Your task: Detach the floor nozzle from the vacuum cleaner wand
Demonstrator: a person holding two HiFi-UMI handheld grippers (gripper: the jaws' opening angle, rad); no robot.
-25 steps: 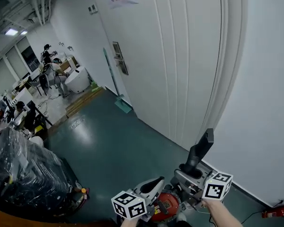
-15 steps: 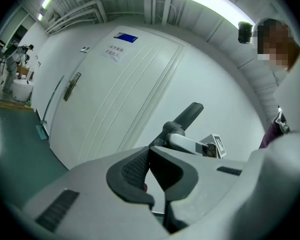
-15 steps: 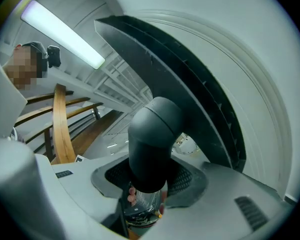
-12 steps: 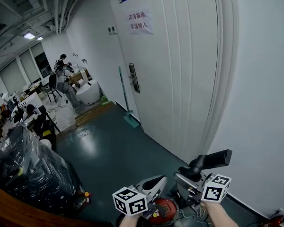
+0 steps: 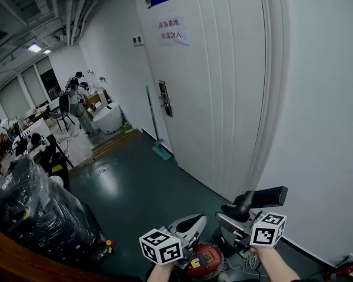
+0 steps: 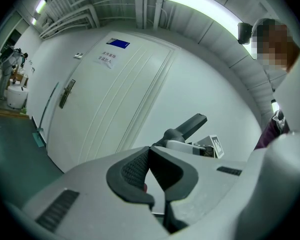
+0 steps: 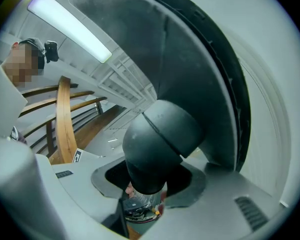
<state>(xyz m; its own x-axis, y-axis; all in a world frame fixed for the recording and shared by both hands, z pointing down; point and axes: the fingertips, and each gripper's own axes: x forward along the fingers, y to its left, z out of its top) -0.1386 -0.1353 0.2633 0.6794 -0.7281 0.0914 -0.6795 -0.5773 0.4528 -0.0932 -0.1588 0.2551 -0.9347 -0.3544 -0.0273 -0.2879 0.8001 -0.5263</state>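
Floor nozzle in the right gripper, left one closed on nothing

The right gripper is clamped round the dark grey neck of the floor nozzle. The nozzle sits at the near right, with its flat head sticking out to the right in front of the white wall. The left gripper, just left of the nozzle, has its jaws pressed together with nothing between them. Below both is the red vacuum body, low over the green floor. Something silvery shows under the right jaws. It might be the wand, but the view's too tight to say. A white door stands farther off.
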